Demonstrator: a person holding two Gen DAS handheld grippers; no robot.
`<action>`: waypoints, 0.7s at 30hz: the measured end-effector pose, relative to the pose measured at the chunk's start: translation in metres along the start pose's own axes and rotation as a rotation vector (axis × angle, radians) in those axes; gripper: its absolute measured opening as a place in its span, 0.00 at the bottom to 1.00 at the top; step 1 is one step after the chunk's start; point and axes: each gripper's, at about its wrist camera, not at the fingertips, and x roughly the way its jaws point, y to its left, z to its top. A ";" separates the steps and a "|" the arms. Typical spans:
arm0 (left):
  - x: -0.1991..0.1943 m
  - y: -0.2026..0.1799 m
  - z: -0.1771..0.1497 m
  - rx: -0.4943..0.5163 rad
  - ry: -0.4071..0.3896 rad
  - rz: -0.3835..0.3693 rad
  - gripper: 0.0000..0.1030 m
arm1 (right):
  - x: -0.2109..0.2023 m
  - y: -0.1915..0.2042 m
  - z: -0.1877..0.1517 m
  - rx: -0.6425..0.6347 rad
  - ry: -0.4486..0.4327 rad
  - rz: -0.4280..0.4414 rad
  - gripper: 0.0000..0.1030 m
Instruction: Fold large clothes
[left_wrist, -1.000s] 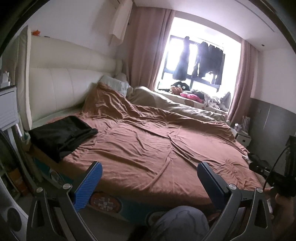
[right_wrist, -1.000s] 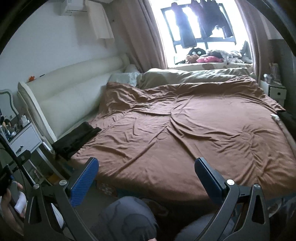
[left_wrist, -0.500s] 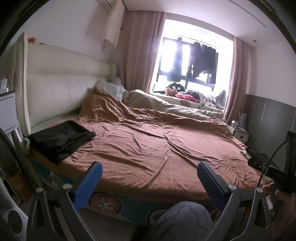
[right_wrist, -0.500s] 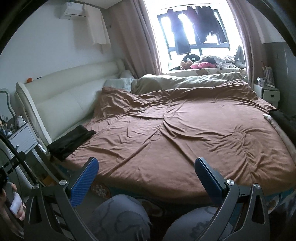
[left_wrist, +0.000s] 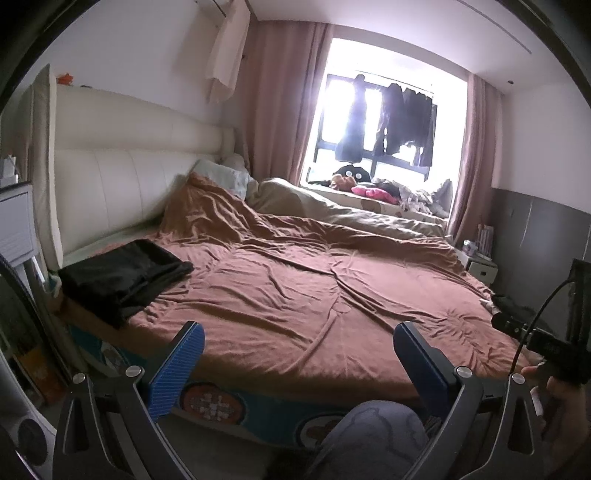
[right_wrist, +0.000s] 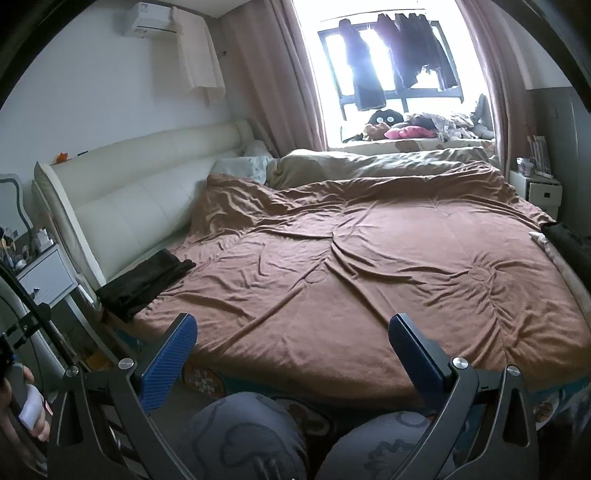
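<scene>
A folded black garment (left_wrist: 122, 275) lies on the near left corner of the bed, also in the right wrist view as the black garment (right_wrist: 146, 282). A brown quilt (left_wrist: 314, 295) covers the bed (right_wrist: 369, 273). My left gripper (left_wrist: 297, 345) is open, held off the bed's near edge with nothing between its blue pads. My right gripper (right_wrist: 291, 338) is open too, in front of the bed's edge. Both are well short of the garment. A second dark cloth (right_wrist: 565, 240) lies at the bed's right edge.
A cream padded headboard (left_wrist: 122, 177) runs along the left. A white bedside cabinet (right_wrist: 46, 275) stands at the near left, another white cabinet (right_wrist: 541, 192) at the far right. Clothes hang in the window (left_wrist: 384, 122). The person's knees (right_wrist: 295, 439) sit below the grippers.
Both grippers have tilted up and drawn back slightly, so more of the room and the person's knees show. Both stay open and empty. The garment has not moved.
</scene>
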 end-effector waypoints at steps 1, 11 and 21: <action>0.000 0.001 0.000 -0.006 0.000 0.000 1.00 | 0.000 0.000 0.000 -0.003 0.002 -0.002 1.00; -0.002 0.004 -0.002 -0.012 -0.001 -0.006 1.00 | -0.006 0.001 0.000 -0.001 0.000 0.000 1.00; -0.004 0.002 -0.003 -0.012 -0.008 -0.003 0.99 | -0.006 -0.004 0.002 0.021 0.000 0.013 1.00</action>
